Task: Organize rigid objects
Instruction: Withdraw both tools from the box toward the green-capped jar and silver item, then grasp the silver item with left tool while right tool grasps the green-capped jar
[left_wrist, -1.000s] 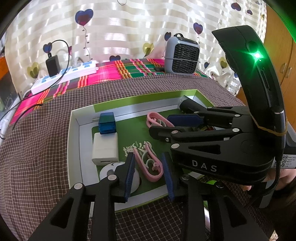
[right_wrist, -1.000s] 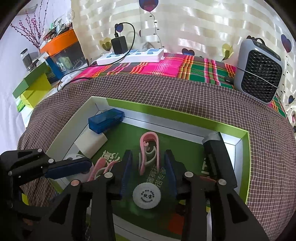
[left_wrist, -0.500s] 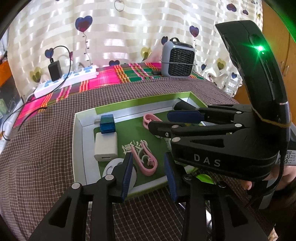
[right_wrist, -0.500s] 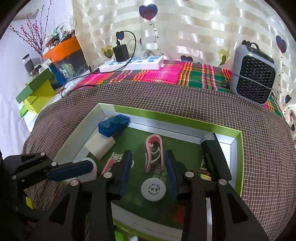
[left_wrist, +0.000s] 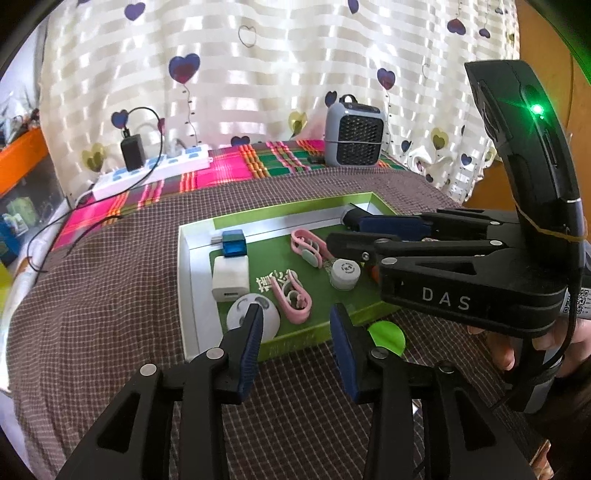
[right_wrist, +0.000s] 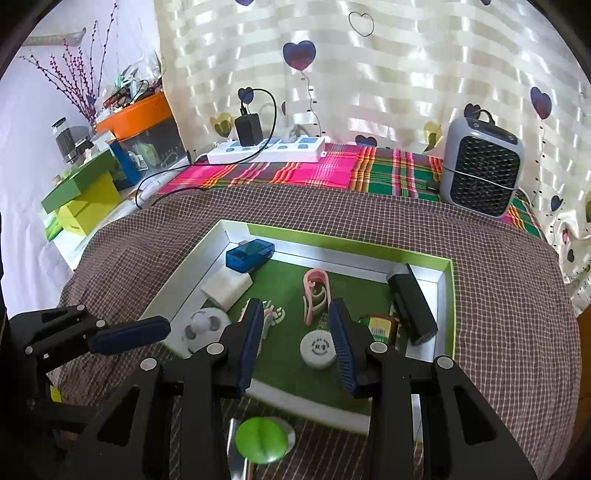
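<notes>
Charger (left_wrist: 229, 277) beside clip (left_wrist: 291, 295) in tray (left_wrist: 184, 280)

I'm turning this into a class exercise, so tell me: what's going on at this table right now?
A person holds two grippers above a shallow green tray on a checked cloth. The tray holds a blue case, a white charger, two pink clips, a white cap and a black block. The left gripper is empty, its jaws have just been opening. The right gripper is open too, holding nothing.
</notes>
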